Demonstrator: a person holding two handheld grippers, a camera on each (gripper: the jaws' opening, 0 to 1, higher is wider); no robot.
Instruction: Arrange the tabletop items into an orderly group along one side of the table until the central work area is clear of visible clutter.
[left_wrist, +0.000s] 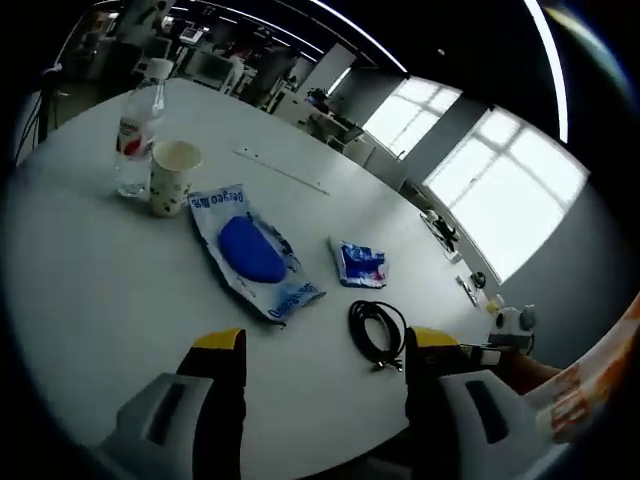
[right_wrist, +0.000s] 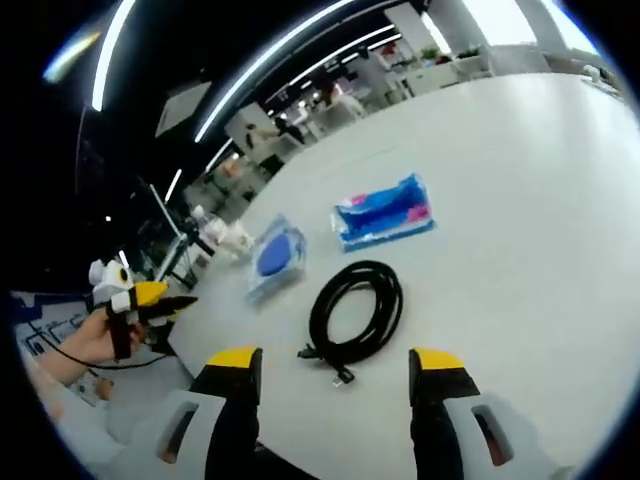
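Hovering: the left gripper (left_wrist: 322, 345) is hanging over the near edge of the large white table (left_wrist: 90, 290), jaws standing wide apart with nothing between them.
Right gripper (right_wrist: 335, 362): it is also hanging over the table with jaws spread wide and gripping nothing; the left gripper (right_wrist: 160, 297) is showing at the left of the right gripper view, held in a person's hand (right_wrist: 85, 340) beyond the table's edge.
Coiled black cable (right_wrist: 355, 310): it is lying flat just ahead of the right gripper, near the table's edge, touching neither jaw.
Blue-and-white flat pouch with a round blue bulge (left_wrist: 252, 252): it is lying toward the middle of the surface, apart from the cable (left_wrist: 378, 332).
Small crumpled blue-and-pink wrapper (left_wrist: 360, 263): it is lying near the pouch, between it and the far window-side edge.
Cream paper cup (left_wrist: 174, 177): it is standing upright, just beside the clear plastic bottle with a red-and-white label (left_wrist: 139, 135), both well apart from the grippers.
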